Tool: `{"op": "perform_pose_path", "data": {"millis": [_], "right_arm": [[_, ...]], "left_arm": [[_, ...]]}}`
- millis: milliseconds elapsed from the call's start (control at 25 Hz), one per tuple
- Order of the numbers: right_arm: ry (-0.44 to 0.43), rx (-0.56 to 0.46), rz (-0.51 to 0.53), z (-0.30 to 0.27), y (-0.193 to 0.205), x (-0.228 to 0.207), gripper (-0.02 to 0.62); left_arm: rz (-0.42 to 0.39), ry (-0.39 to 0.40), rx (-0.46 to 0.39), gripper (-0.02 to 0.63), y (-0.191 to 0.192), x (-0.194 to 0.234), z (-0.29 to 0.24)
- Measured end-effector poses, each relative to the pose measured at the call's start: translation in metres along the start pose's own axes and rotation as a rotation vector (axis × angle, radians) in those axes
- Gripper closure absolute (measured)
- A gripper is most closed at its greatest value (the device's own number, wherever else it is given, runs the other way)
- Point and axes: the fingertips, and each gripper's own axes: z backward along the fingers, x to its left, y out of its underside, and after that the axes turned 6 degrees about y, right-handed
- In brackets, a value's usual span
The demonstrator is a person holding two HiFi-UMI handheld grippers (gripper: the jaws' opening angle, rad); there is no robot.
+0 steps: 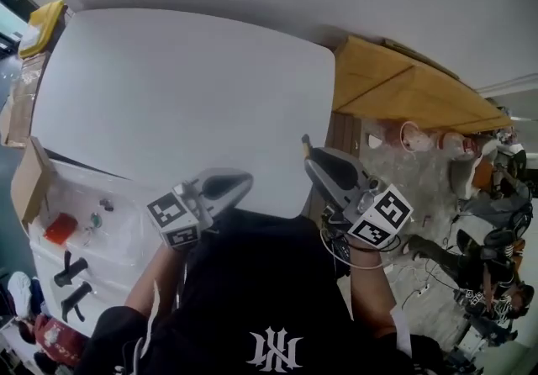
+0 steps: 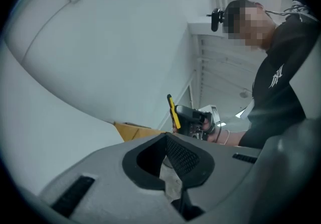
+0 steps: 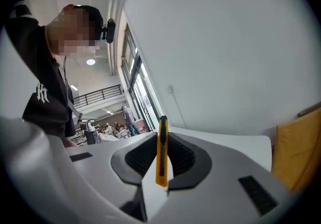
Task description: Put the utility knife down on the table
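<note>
A yellow utility knife [image 3: 161,152] stands upright between the black pads of my right gripper [image 3: 162,160], which is shut on it. In the head view the knife [image 1: 306,145] sticks out of the right gripper [image 1: 318,161], held in the air just off the right corner of the white table [image 1: 185,87]. My left gripper [image 1: 237,182] hovers over the table's near edge, its jaws closed together with nothing in them. The left gripper view looks past its own tips [image 2: 166,140] to the knife [image 2: 173,112] in the other gripper [image 2: 193,117].
A wooden board [image 1: 403,87] lies beyond the table's right side, with cluttered floor and buckets [image 1: 412,136] below it. At the left are a cardboard box [image 1: 29,180], a clear plastic bag with a red item [image 1: 60,228] and black handles [image 1: 71,268].
</note>
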Motion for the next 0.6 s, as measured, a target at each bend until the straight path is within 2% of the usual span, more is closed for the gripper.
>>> {"op": "perform_pose_path", "data": {"millis": [80,200,400,520,600], "right_arm": [[0.021,0.018,-0.012,-0.011,-0.003,-0.014,0.541],[0.041,0.094,-0.008,-0.031,0.008,-0.043,0.541],[-0.023,0.197,-0.04,-0.07,0.045,-0.094,0.541],[-0.084,0.231,-0.044,-0.106,0.081,-0.122,0.541],[-0.112,0.26,-0.05,-0.129,0.106,-0.142,0.541]], "left_arm": [[0.037,0.012,-0.018,0.601,-0.001,0.017,-0.002],[0.097,-0.032,-0.064,0.601,-0.004,0.048,-0.001],[0.171,-0.189,-0.127,0.601,0.02,0.087,0.007],[0.209,-0.286,-0.171,0.601,0.045,0.113,0.01],[0.213,-0.345,-0.17,0.601,0.061,0.129,0.009]]}}
